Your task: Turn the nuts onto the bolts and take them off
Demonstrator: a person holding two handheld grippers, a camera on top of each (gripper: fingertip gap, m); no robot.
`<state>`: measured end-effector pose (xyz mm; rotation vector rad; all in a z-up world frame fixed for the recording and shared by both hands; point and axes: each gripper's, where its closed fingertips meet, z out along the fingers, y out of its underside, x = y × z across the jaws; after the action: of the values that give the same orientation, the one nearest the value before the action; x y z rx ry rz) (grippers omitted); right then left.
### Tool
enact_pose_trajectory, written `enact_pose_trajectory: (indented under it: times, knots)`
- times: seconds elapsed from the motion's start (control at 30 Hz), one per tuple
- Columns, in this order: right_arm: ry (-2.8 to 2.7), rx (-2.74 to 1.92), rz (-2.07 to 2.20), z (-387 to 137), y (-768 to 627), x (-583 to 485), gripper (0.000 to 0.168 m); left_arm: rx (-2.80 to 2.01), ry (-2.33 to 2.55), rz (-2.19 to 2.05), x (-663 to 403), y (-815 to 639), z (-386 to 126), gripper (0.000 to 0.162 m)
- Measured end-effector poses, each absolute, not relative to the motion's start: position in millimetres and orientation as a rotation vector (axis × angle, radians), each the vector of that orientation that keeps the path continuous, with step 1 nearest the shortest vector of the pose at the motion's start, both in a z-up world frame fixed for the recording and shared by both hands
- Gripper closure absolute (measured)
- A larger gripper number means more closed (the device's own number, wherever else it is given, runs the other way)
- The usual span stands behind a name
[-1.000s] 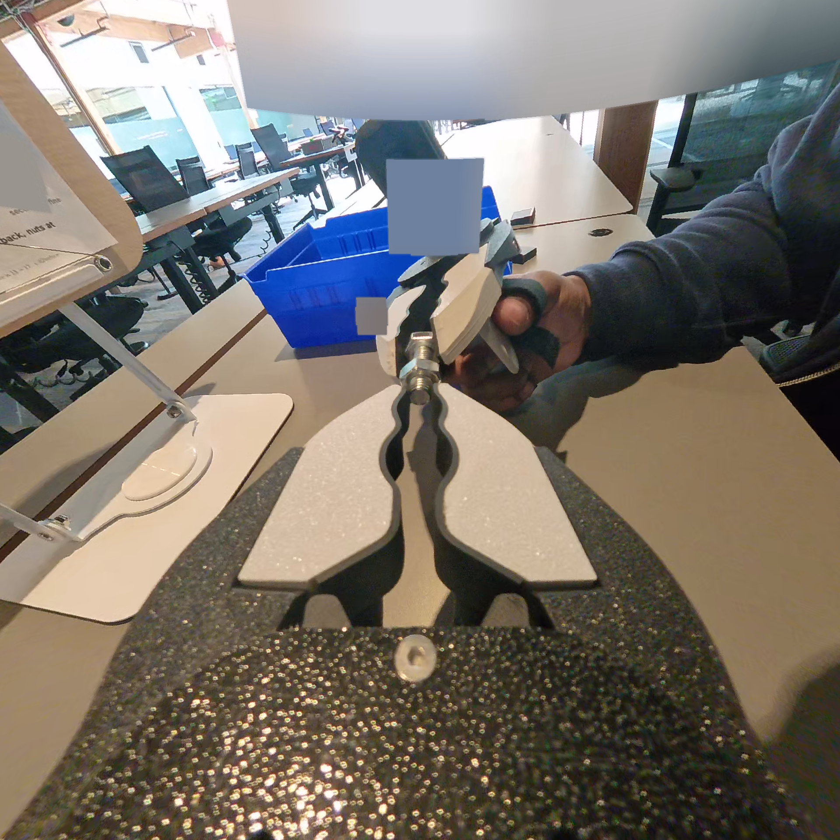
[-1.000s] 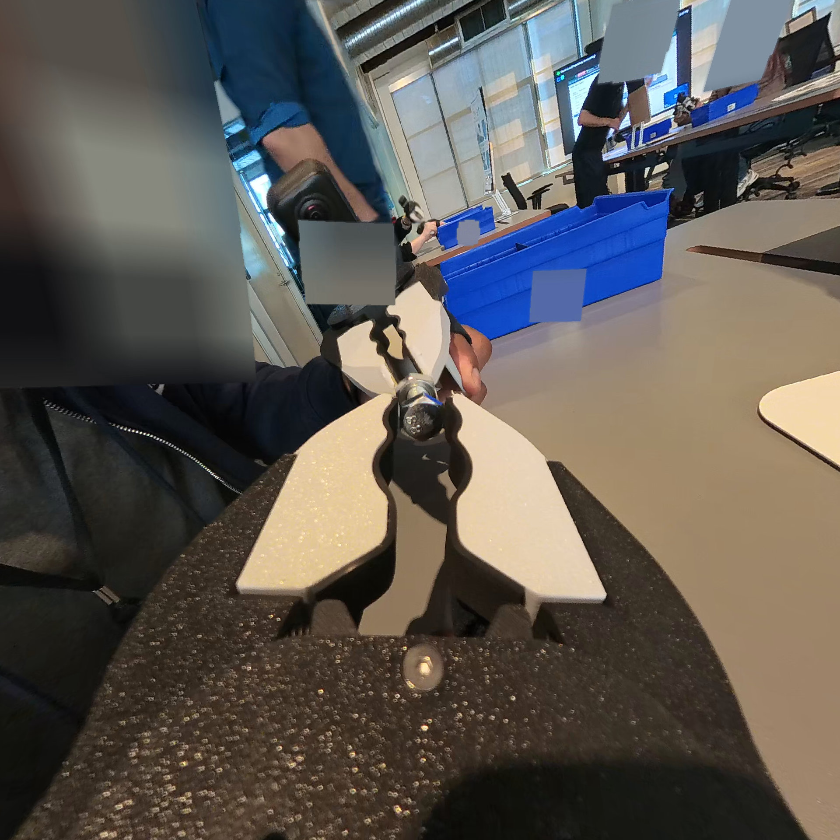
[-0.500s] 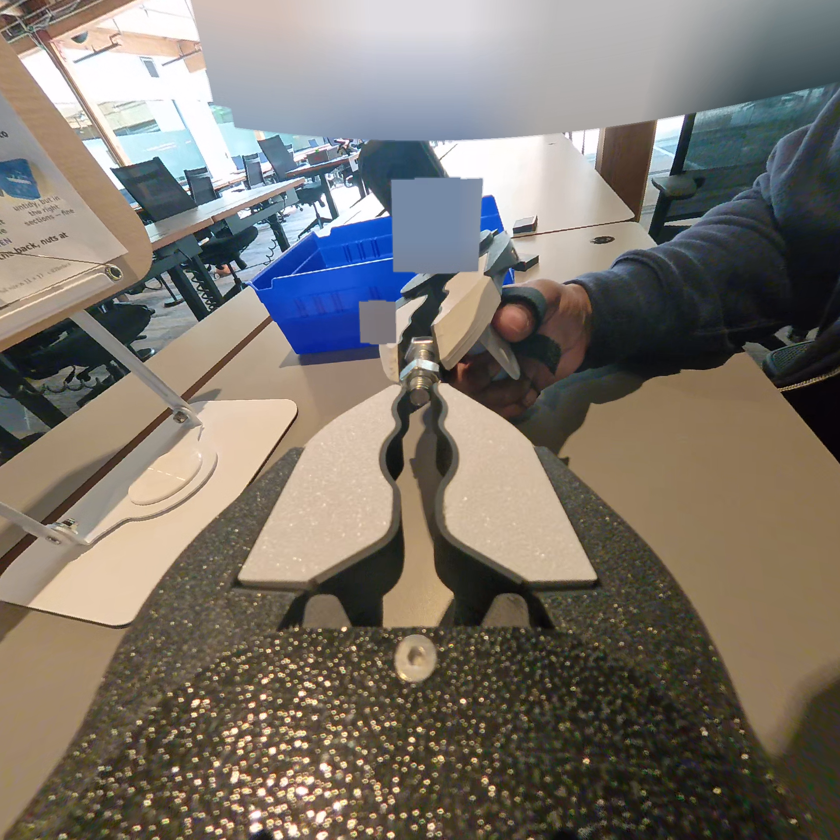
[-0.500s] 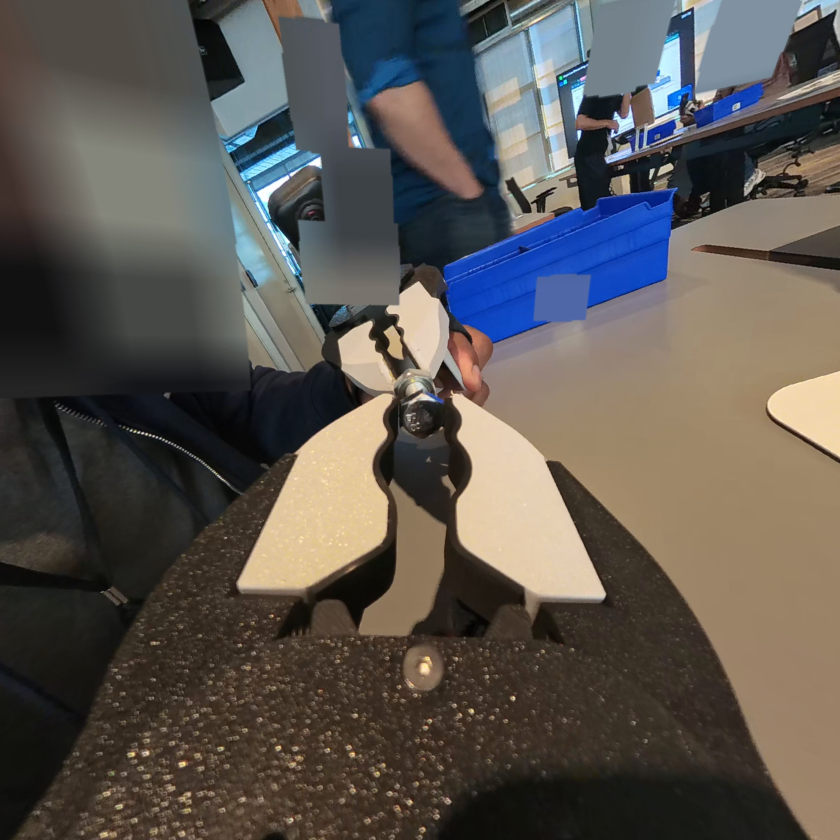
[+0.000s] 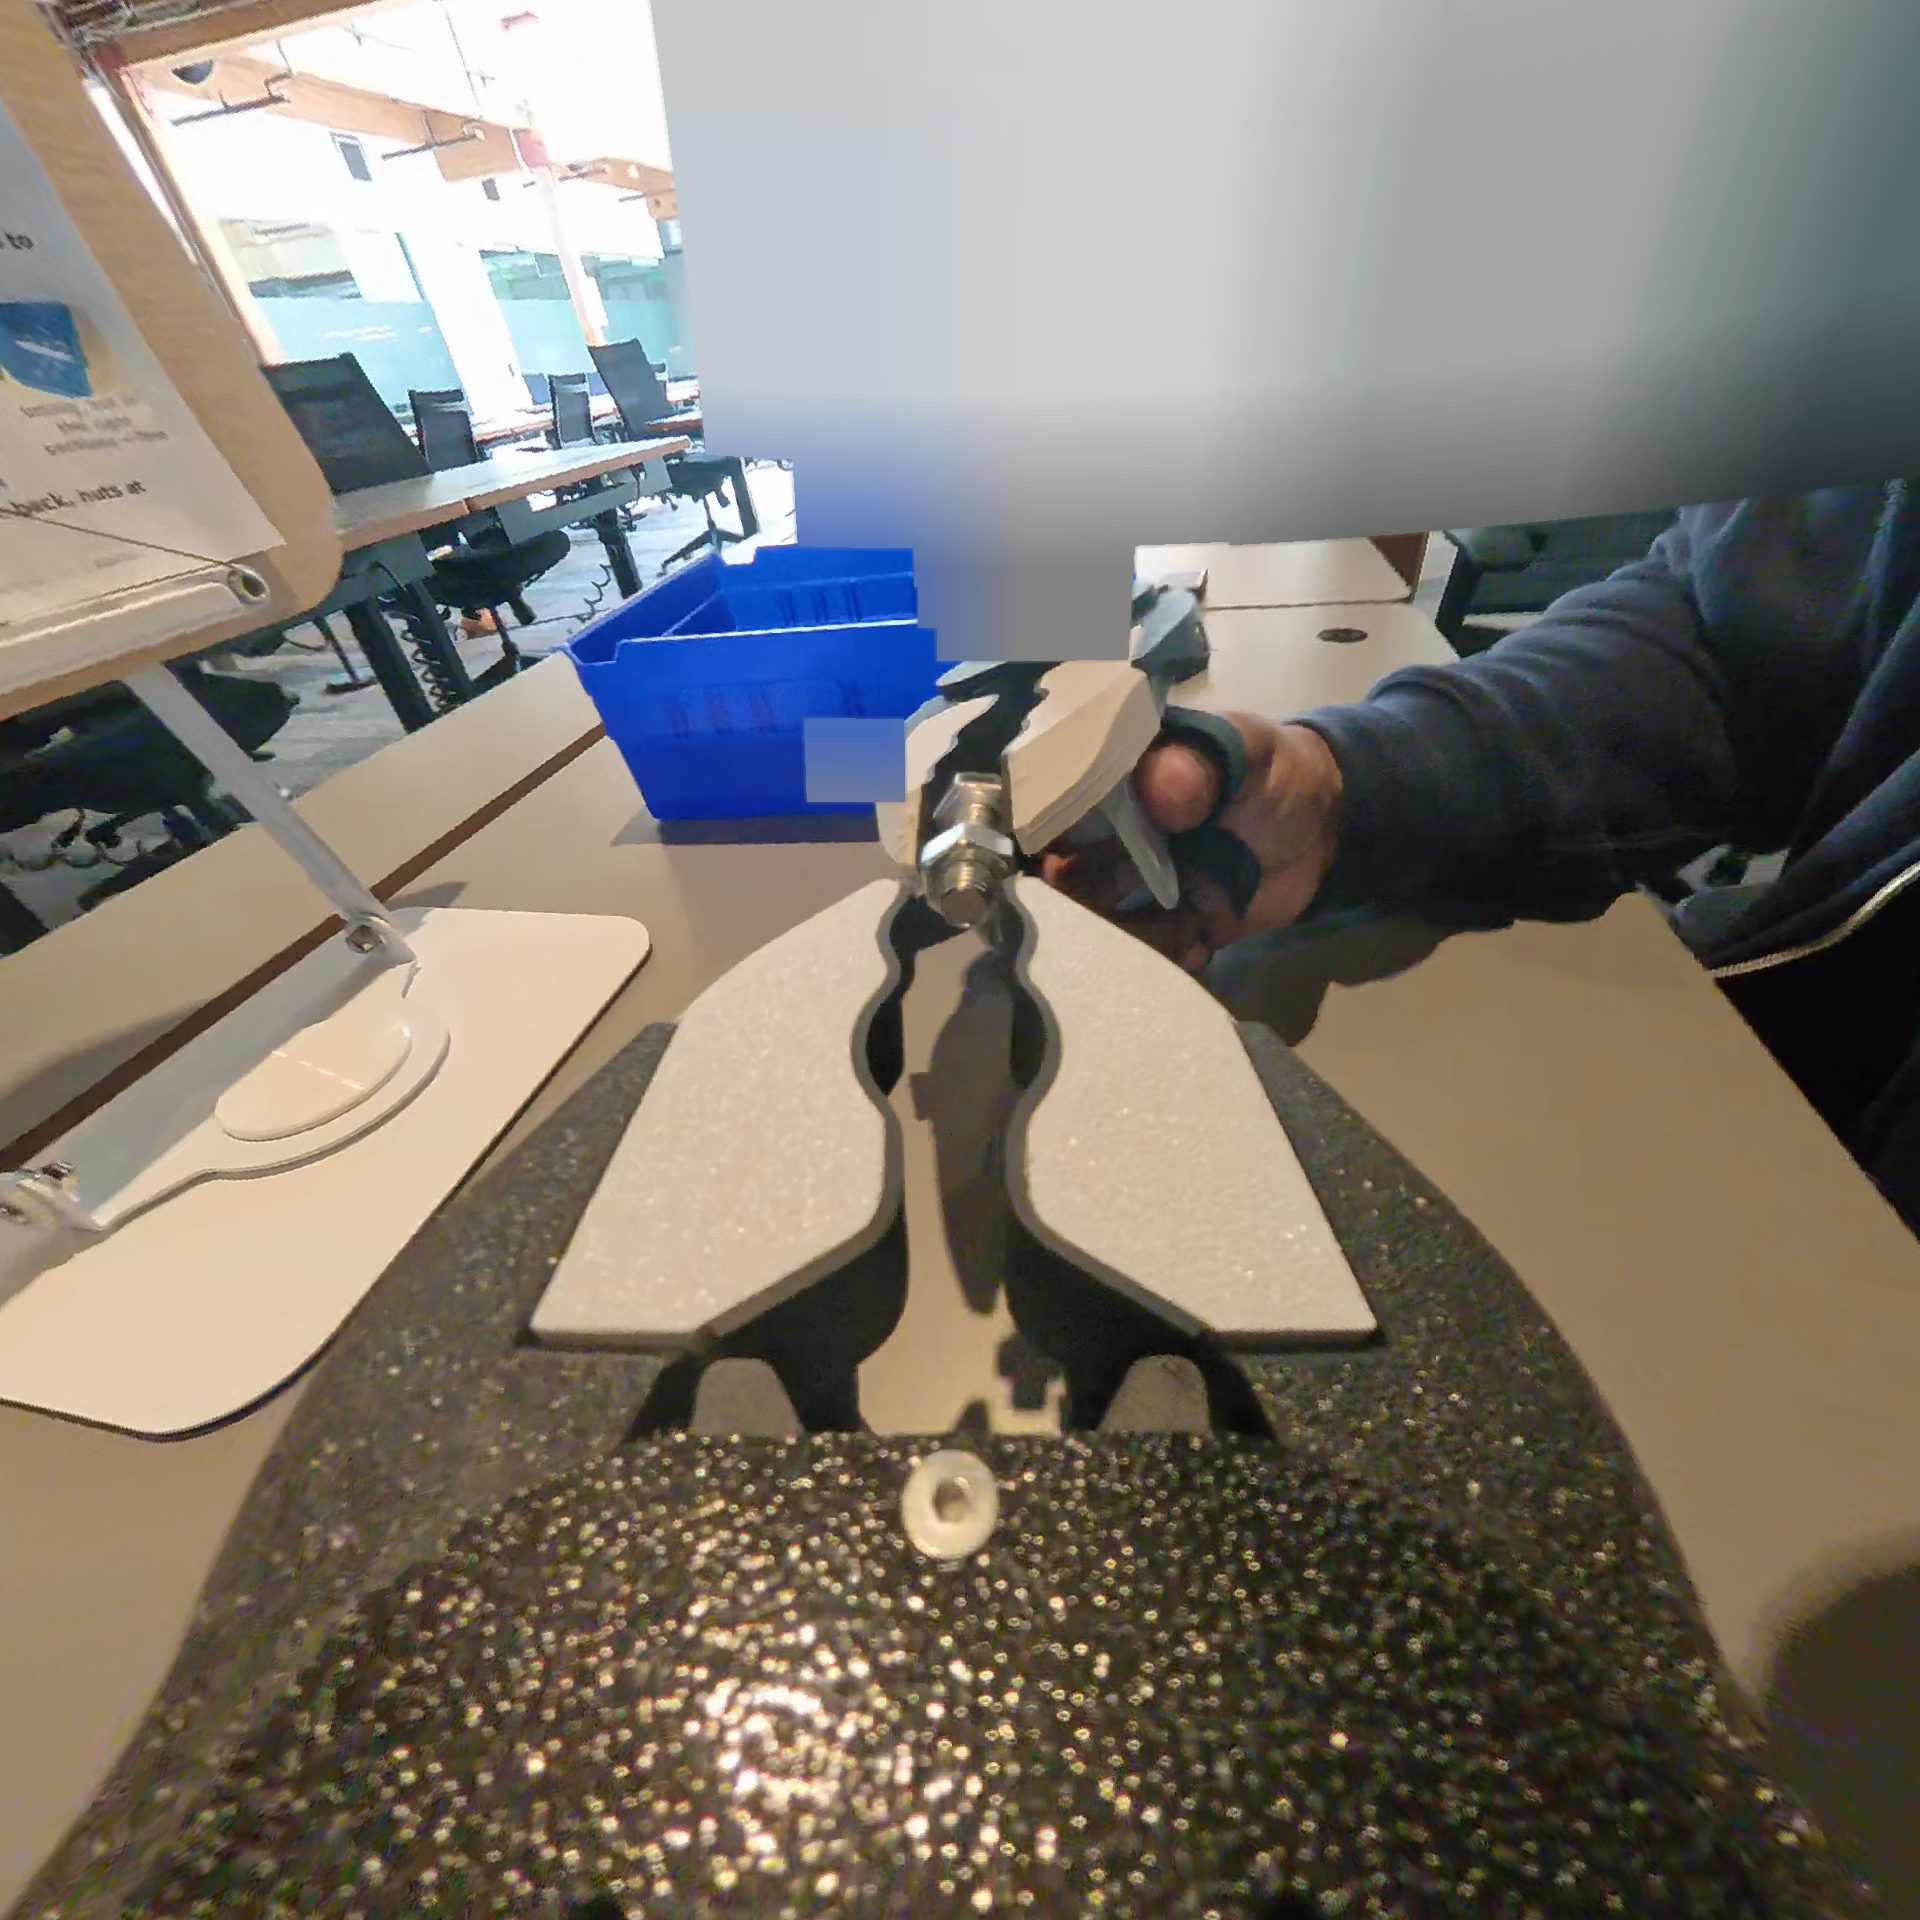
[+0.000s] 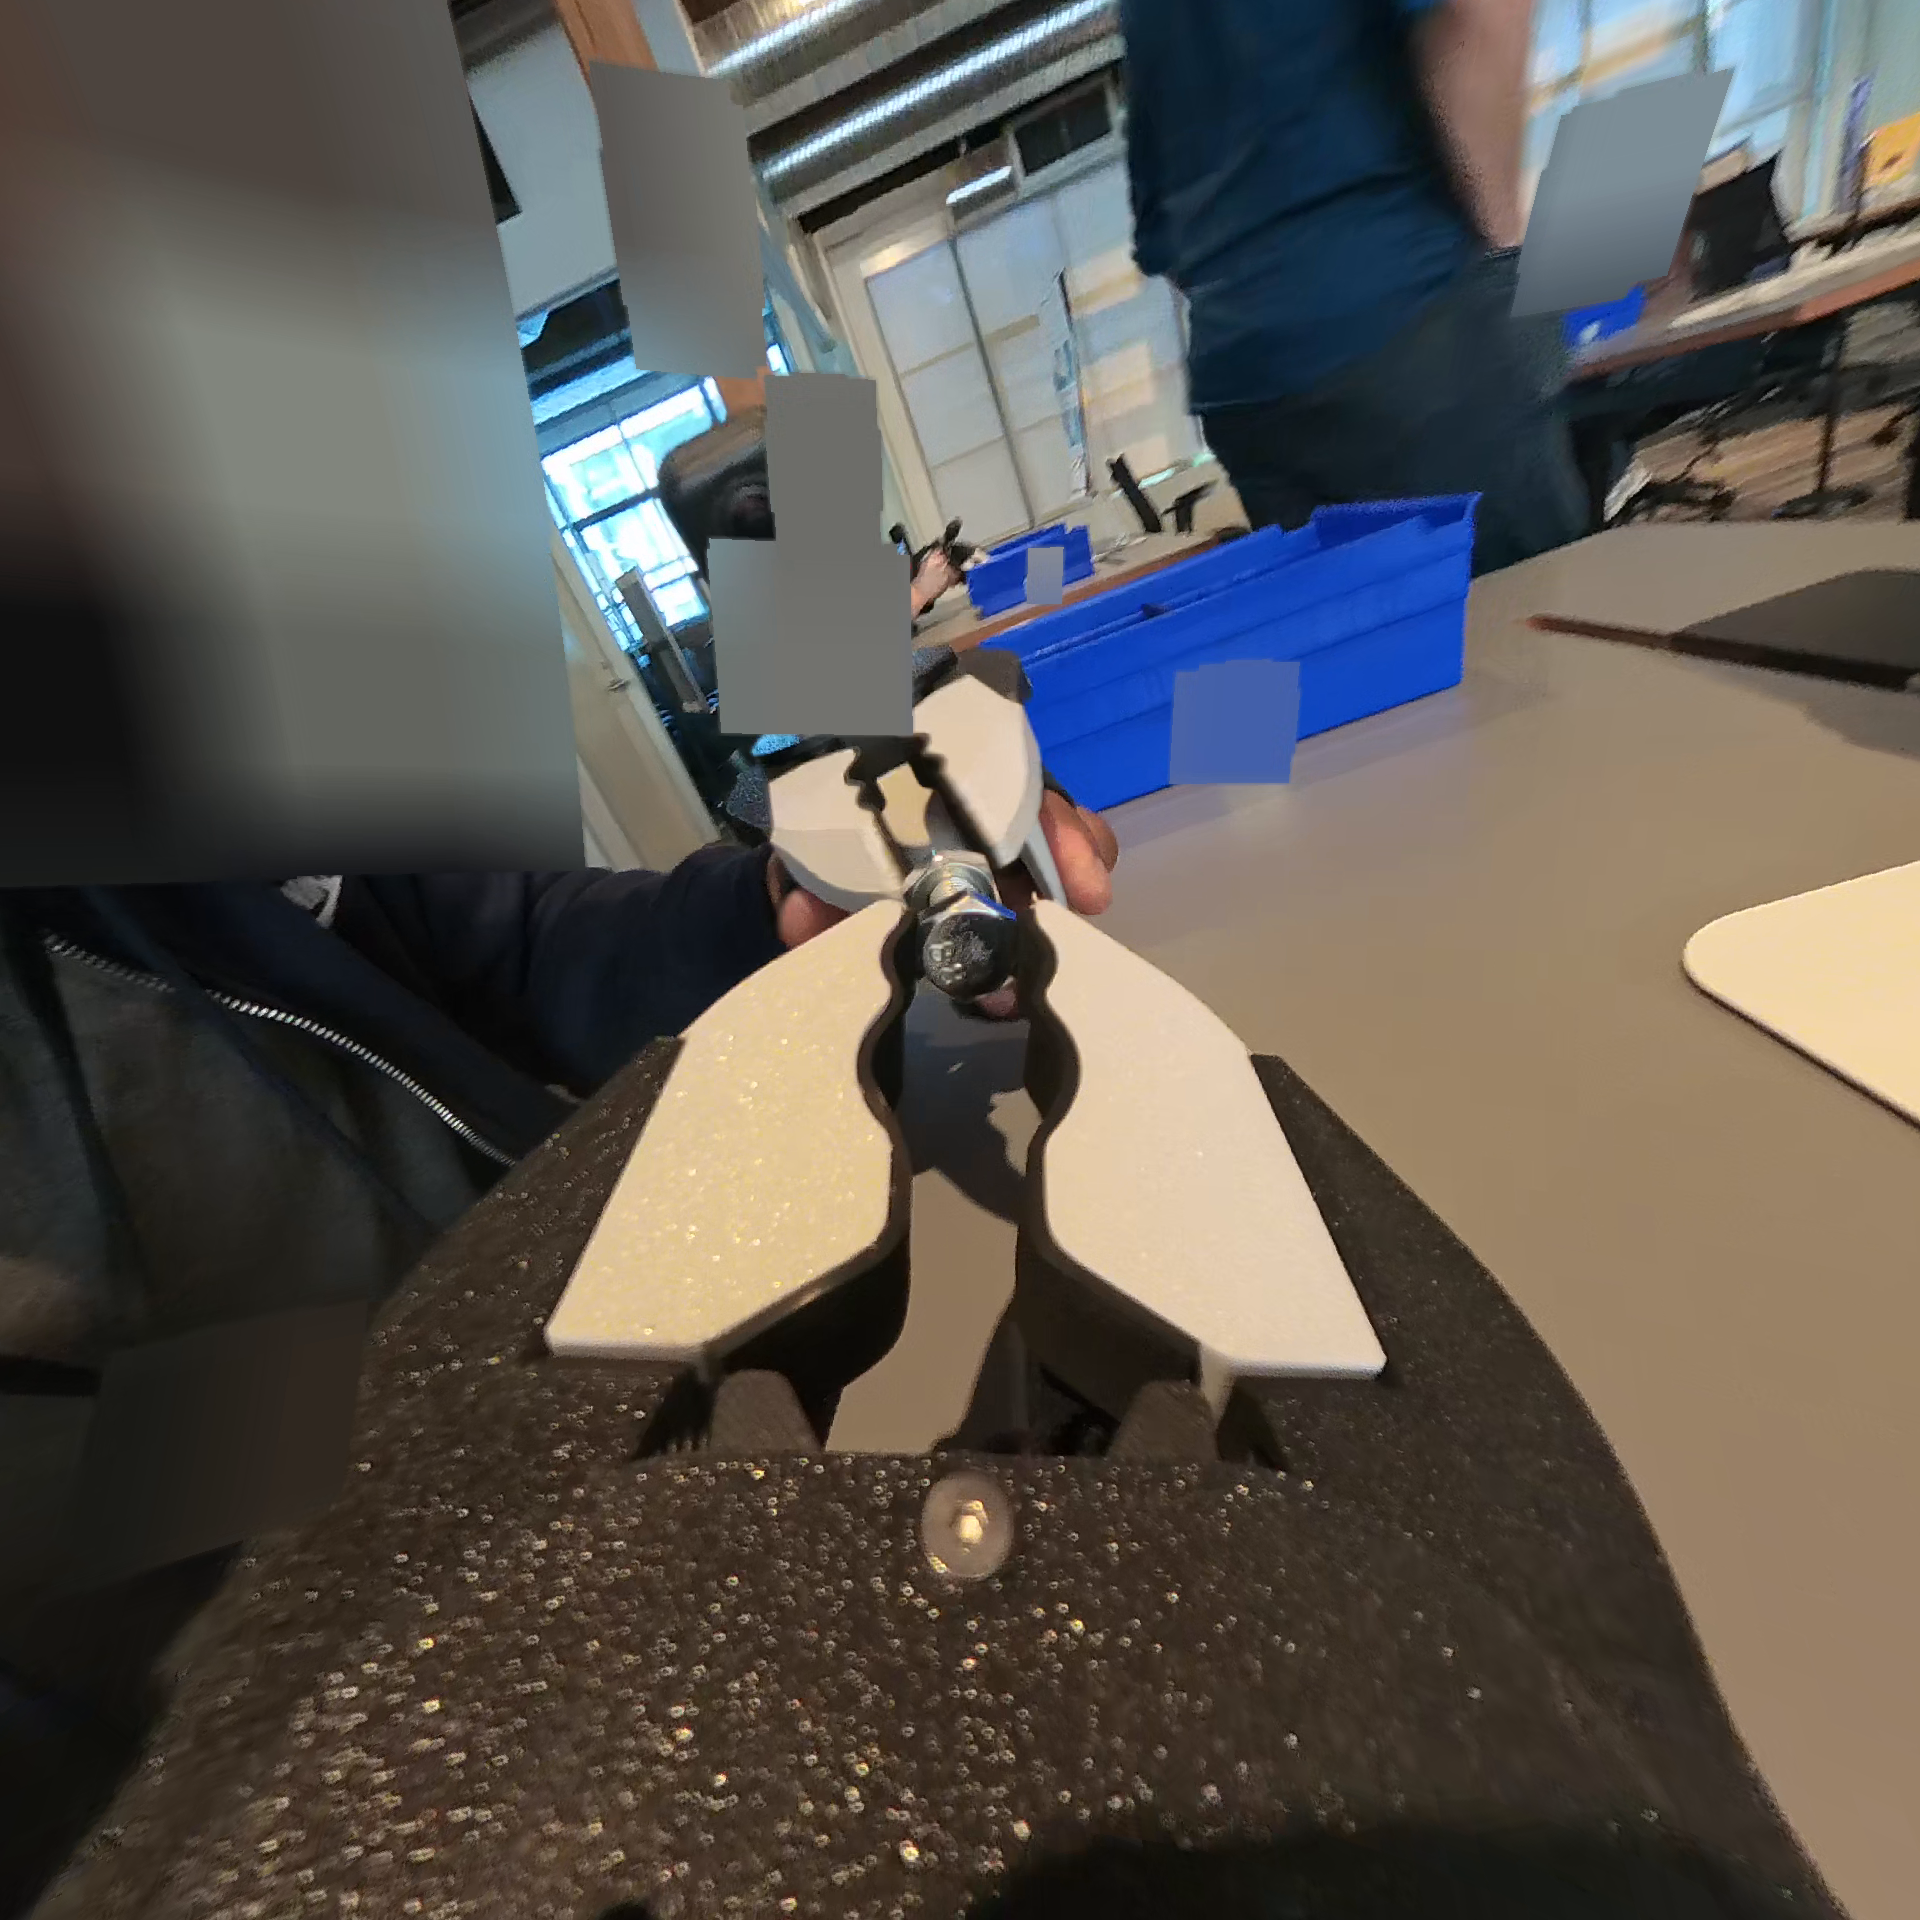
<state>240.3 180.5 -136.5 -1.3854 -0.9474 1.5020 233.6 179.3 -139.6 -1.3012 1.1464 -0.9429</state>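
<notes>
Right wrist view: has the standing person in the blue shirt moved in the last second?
Yes. The person has walked rightward: earlier left of the blue bin, now behind its right end.

Bolt (image 5: 961,831) threads partly hidden by nut (image 5: 968,850)

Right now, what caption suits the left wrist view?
Two tongs meet over a table, gripping a bolt and nut.
</notes>
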Motion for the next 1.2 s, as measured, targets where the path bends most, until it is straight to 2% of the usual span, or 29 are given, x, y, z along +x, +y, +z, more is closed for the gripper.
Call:
enact_pose_trajectory:
  times: [0.17,0.27,0.43,0.57,0.73,1.0,1.07,1.13,1.2]
  knots:
    - [-0.904,-1.368,1.483,-132.5,185.0,244.3,0.151,-1.335,1.078,-1.055,235.3,180.1,-137.6,0.128]
    - [-0.894,-1.364,1.488,-132.0,185.4,244.7,0.151,-1.308,1.047,-1.065,237.5,179.3,-134.4,0.135]
    - [-0.904,-1.371,1.496,-134.1,183.5,242.1,0.151,-1.329,1.032,-1.069,242.3,179.6,-137.5,0.134]
    - [-0.911,-1.377,1.504,-135.8,182.0,239.9,0.151,-1.324,1.043,-1.035,241.2,180.4,-138.5,0.145]
    - [-0.909,-1.381,1.520,-136.7,181.6,239.2,0.151,-1.293,1.088,-0.945,240.7,179.9,-139.6,0.146]
    - [-0.848,-1.372,1.612,-133.9,182.2,240.1,0.151,-0.941,1.268,-0.263,239.8,182.5,-139.6,0.145]
    - [-0.836,-1.371,1.619,-133.7,183.4,241.1,0.151,-0.978,1.231,-0.322,241.0,183.1,-139.0,0.145]
    - [-0.837,-1.371,1.603,-133.5,183.8,241.4,0.151,-1.015,1.184,-0.448,240.3,182.2,-134.9,0.134]
    - [-0.843,-1.367,1.581,-132.7,183.8,241.8,0.151,-1.087,1.136,-0.613,238.7,182.5,-133.0,0.131]
